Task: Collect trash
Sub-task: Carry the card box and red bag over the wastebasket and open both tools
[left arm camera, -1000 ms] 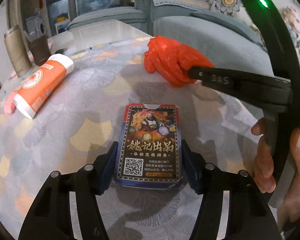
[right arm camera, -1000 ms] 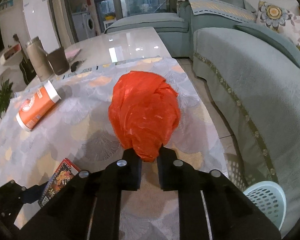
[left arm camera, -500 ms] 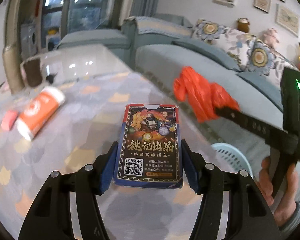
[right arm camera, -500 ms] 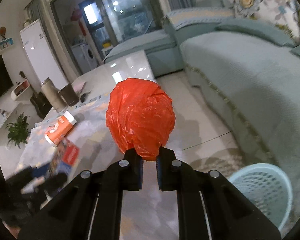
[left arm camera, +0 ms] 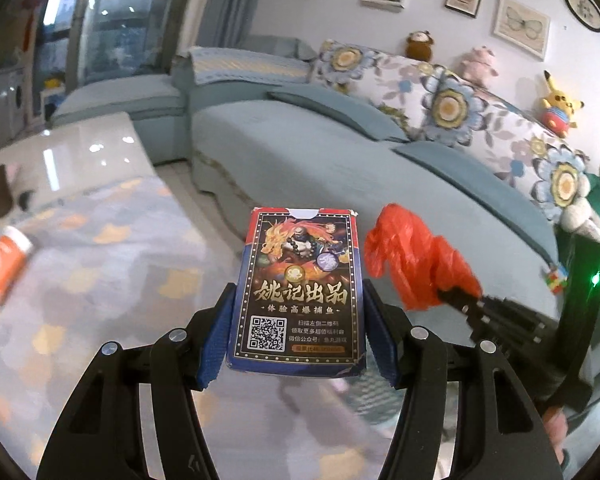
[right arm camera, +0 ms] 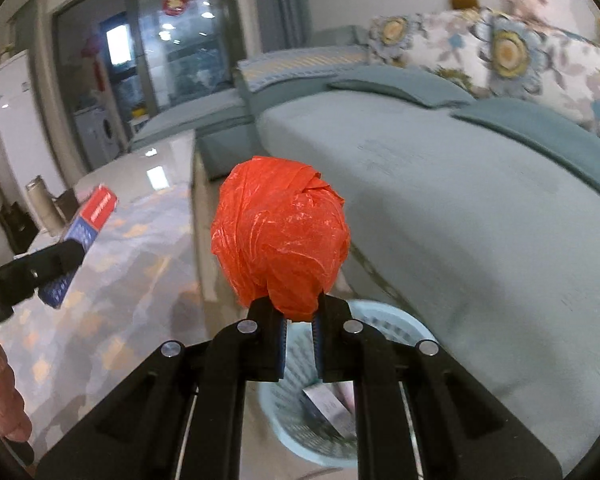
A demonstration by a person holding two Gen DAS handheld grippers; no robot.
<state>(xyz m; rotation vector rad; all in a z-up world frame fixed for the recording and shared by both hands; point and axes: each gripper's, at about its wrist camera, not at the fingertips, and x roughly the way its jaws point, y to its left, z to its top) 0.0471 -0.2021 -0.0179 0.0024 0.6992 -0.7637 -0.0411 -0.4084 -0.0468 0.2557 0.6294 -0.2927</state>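
Note:
My left gripper [left arm camera: 298, 322] is shut on a card box [left arm camera: 300, 284] with a dragon print and a QR code, held in the air past the table's right edge. My right gripper [right arm camera: 300, 320] is shut on a crumpled red plastic bag [right arm camera: 280, 240], held above a light blue basket [right arm camera: 404, 324] on the floor beside the sofa. The bag [left arm camera: 412, 264] and right gripper also show at the right of the left wrist view. The box [right arm camera: 88, 224] and left gripper show at the left of the right wrist view. Some paper lies inside the basket.
An orange and white bottle [left arm camera: 2, 268] lies on the patterned tablecloth [left arm camera: 100, 264] at the left. A metal flask [right arm camera: 40, 200] and a dark cup stand at the table's far end. A teal sofa [left arm camera: 340, 152] with flowered cushions fills the right.
Both grippers have lifted their loads off the table and swung right, toward the sofa side. The red bag now hangs over the basket.

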